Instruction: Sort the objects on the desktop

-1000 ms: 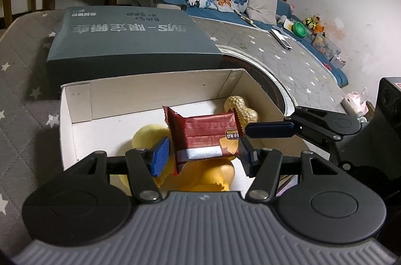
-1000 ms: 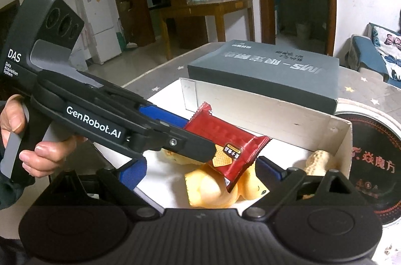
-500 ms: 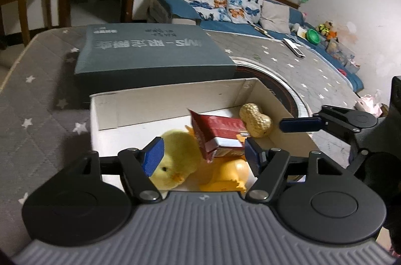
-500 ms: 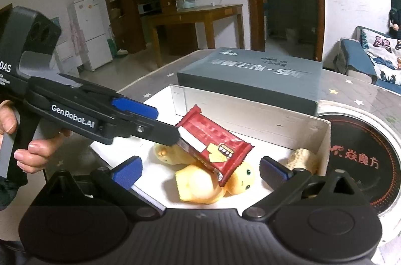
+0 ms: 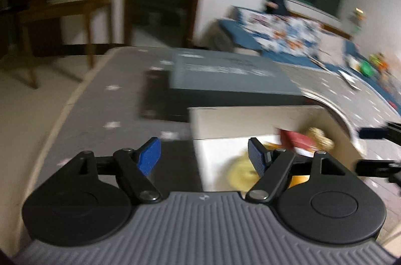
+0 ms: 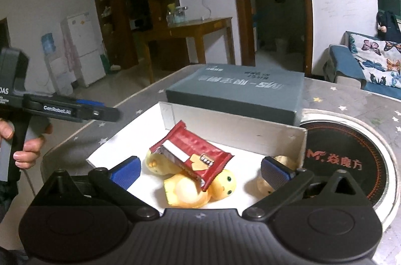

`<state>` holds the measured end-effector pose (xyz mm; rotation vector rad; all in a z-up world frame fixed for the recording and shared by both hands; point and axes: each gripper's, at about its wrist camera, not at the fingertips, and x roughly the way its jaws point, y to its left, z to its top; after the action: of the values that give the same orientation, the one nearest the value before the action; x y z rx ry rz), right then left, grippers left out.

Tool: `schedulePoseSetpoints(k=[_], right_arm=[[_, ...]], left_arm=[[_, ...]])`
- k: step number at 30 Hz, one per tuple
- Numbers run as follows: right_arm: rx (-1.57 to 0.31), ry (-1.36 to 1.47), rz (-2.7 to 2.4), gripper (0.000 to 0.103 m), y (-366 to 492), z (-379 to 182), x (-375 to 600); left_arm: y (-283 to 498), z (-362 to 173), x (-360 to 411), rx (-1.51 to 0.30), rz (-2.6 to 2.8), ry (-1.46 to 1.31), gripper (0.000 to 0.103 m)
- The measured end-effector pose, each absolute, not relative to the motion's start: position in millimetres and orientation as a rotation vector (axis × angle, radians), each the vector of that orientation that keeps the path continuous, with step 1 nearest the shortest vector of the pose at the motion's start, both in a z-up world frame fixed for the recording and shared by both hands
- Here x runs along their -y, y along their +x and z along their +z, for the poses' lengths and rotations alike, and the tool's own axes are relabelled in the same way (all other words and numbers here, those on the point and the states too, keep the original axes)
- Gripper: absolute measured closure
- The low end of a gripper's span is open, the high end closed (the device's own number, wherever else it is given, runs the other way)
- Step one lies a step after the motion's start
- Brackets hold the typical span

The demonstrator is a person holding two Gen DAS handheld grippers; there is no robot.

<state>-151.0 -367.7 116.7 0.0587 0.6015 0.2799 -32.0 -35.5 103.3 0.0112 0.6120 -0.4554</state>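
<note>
The red wrapper [image 6: 193,154] lies in the white box [image 6: 233,124], propped on two yellow toys [image 6: 190,189]; a peanut toy [image 6: 283,162] sits at the right wall. Right gripper [image 6: 200,172]: jaws apart, empty, over the box. Left gripper [image 5: 204,157]: jaws apart, empty, at the box's left edge. The box rests on a grey star-patterned table [image 6: 351,99], a grey case [image 6: 238,92] just behind it. Far back: wooden desk [image 6: 195,26], fridge [image 6: 82,49], sofa [image 6: 371,64].

Desk [image 6: 351,99]: grey cover with white stars.
On it: open white box [image 6: 233,125], dark grey-blue lidded box [image 6: 240,92] touching behind, round black plate with red lettering [image 6: 351,152] just beside.
</note>
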Motion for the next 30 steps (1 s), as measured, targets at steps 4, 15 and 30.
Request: schedulePoseSetpoints(k=[4,15,30], right_arm=[[-0.594,0.055,0.251,0.000,-147,119,373],[-0.631,0.177,0.218,0.000,-118,117,380],[-0.644,0.214,0.218,0.000,-111,112,373]], left_arm=[[-41,100,4,-0.589,-0.297,-0.007,0.027],[-56,82,-54,-0.620,-0.079,-0.080,0.027],[-59,71,-55,-0.664,-0.070,-0.071,0.027]])
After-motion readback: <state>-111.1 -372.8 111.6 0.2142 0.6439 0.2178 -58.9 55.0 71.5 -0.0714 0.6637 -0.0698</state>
